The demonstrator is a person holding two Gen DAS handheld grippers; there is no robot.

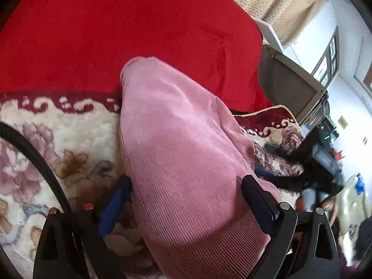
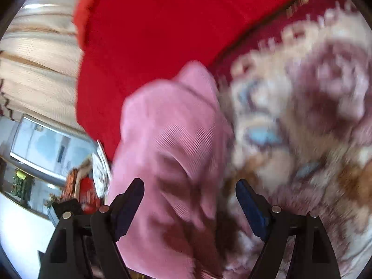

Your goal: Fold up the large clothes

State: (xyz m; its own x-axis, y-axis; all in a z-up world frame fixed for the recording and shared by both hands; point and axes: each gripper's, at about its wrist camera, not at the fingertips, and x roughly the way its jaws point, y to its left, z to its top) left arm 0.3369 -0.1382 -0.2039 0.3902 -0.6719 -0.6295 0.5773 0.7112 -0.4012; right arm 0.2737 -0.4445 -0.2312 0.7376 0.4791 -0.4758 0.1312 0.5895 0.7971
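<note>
A pink ribbed garment point(image 1: 176, 144) lies in a long folded strip on a floral fleece blanket point(image 1: 58, 144). Its far end rests on a red quilt point(image 1: 130, 28). My left gripper point(image 1: 186, 193) is open, its blue-padded fingers point(image 1: 114, 202) standing on either side of the strip's near part without squeezing it. In the blurred right wrist view, the pink garment point(image 2: 169, 139) is bunched between the fingers of my right gripper point(image 2: 189, 200). That gripper is open too, with a gap between the cloth and its right pad point(image 2: 251, 207).
The red quilt point(image 2: 162, 23) fills the far side of the bed. A beige curtain point(image 1: 274, 2) and a grey framed board point(image 1: 290, 88) stand beyond the bed's edge. A black cable point(image 1: 34, 153) crosses the left wrist view. A blurred dark shape point(image 1: 309, 169) sits at the right.
</note>
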